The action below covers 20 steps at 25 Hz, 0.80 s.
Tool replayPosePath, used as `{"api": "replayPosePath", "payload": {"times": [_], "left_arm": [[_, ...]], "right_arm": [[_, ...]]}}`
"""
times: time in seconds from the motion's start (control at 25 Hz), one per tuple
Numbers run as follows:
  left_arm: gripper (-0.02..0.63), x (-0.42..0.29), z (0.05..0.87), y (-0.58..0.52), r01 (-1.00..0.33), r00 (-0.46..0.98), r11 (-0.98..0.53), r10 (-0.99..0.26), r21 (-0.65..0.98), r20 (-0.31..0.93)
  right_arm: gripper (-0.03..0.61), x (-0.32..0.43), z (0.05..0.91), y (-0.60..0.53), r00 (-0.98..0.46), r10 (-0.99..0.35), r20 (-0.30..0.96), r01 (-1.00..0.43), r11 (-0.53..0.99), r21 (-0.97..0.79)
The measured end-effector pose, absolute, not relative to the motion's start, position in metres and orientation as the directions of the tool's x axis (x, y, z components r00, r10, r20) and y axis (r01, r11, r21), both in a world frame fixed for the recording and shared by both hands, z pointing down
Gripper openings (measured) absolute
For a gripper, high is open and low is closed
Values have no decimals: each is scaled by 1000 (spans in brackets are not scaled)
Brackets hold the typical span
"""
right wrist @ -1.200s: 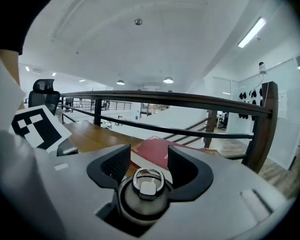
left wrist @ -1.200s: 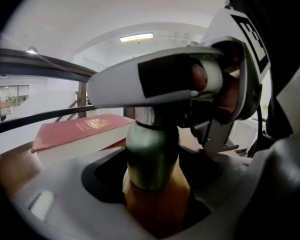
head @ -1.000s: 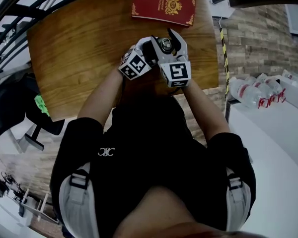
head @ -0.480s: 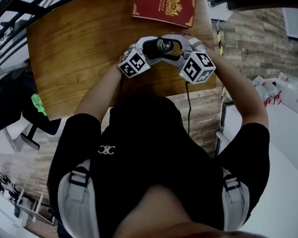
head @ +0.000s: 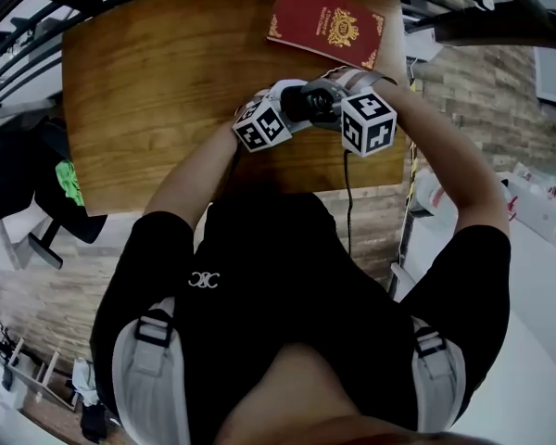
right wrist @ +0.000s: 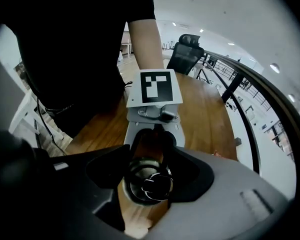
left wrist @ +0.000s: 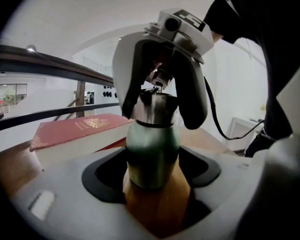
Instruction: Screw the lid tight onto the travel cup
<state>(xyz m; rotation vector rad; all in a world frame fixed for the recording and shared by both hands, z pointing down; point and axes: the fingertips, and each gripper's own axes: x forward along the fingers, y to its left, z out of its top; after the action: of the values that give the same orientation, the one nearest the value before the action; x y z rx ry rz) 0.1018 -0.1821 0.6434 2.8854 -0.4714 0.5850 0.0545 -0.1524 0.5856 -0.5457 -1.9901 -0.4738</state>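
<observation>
Cup [left wrist: 152,151] is clamped steady in left gripper [left wrist: 155,178] so right gripper [right wrist: 149,176], jaws just closed further onto lid [left wrist: 157,109], can twist it.

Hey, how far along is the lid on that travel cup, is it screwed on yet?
Done: the lid sits on the green travel cup, which the left tool clamps upright. In hand: the right tool straddles the lid from above, its jaws having just been closing; a firm pinch isn't certain. Left: twisting it tight; tightness can't be judged.
</observation>
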Motion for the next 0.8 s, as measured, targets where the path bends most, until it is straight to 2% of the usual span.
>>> {"api": "replayPosePath", "payload": {"times": [0.16,0.36,0.56,0.8], "left_arm": [[377,101,644,-182,-334,877,-938,-274,92,395],[377,100,645,-183,-344,878,-933,-280,105,388],[377,101,646,-182,-344,876,-934,-281,99,393],[377,100,647,-182,-347,871,-933,-285,90,401]], "right_arm": [[242,52,584,-153,-484,165,860,512,850,125],[242,46,578,-165,-628,96,773,310,941,135],[242,44,569,-177,-752,-87,654,57,979,196],[228,43,548,-191,-775,-382,503,-261,919,294]]}}
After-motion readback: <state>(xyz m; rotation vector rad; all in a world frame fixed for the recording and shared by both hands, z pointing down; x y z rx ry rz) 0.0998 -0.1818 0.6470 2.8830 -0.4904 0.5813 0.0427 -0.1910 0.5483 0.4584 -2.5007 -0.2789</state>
